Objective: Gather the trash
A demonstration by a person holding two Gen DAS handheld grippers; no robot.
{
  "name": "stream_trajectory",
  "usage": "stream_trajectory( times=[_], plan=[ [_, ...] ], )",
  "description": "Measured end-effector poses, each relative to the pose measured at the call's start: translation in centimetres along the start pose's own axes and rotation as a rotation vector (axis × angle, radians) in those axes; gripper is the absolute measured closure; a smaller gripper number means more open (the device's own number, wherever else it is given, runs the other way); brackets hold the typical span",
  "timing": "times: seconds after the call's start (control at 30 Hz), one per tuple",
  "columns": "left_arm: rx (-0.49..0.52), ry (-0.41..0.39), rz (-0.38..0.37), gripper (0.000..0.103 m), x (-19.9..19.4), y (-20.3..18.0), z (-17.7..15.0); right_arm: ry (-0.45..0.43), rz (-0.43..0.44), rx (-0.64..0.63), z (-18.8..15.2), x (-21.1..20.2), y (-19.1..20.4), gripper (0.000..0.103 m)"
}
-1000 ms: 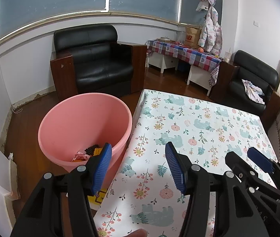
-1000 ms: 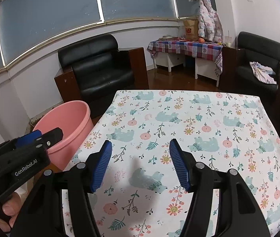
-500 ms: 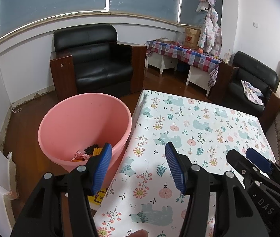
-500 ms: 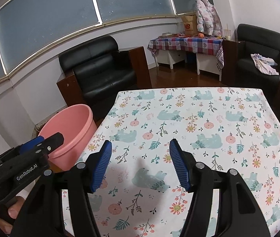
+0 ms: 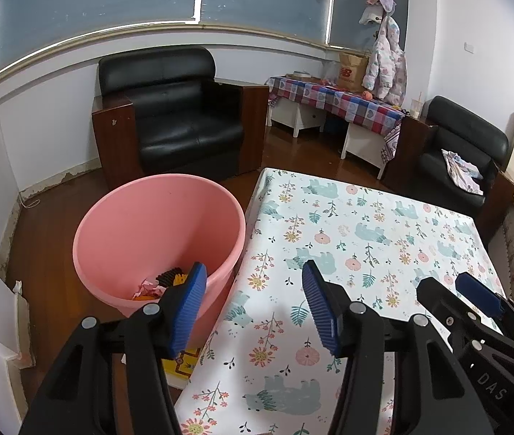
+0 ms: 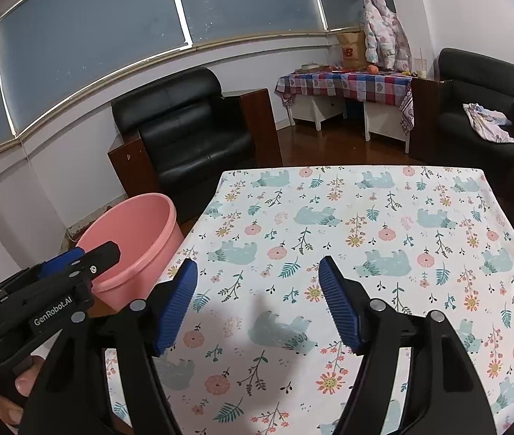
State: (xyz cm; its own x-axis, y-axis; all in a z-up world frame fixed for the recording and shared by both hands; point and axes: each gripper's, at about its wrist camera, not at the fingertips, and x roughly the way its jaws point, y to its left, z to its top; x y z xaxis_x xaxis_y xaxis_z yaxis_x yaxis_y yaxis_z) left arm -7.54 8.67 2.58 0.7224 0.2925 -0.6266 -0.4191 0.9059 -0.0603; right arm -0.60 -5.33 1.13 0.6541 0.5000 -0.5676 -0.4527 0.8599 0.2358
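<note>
A pink bin (image 5: 155, 232) stands on the floor at the table's left edge; it also shows in the right wrist view (image 6: 137, 232). Crumpled pink, orange and black trash (image 5: 159, 282) lies at its bottom. My left gripper (image 5: 253, 297) is open and empty, held over the table's left edge beside the bin. My right gripper (image 6: 257, 297) is open and empty above the table with the floral cloth (image 6: 383, 224). The right gripper's side shows in the left wrist view (image 5: 474, 308), and the left gripper's side in the right wrist view (image 6: 68, 272).
A black sofa (image 5: 173, 116) stands behind the bin, a black armchair (image 5: 459, 159) with a cloth on it at the right. A side table with a checked cloth (image 5: 336, 101) is at the back wall. A yellow item (image 5: 184, 362) lies on the floor by the bin.
Both grippers stay open and empty. The right wrist view has tilted and drifted a little; the left gripper has barely moved.
</note>
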Motion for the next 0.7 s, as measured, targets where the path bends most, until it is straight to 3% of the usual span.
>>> stream_trajectory(
  times=[0.7],
  plan=[
    [0.011,0.012,-0.004,0.048,0.38,0.07,-0.14,0.017,-0.016,-0.011,-0.28,0.36,-0.16,0.033]
  ],
)
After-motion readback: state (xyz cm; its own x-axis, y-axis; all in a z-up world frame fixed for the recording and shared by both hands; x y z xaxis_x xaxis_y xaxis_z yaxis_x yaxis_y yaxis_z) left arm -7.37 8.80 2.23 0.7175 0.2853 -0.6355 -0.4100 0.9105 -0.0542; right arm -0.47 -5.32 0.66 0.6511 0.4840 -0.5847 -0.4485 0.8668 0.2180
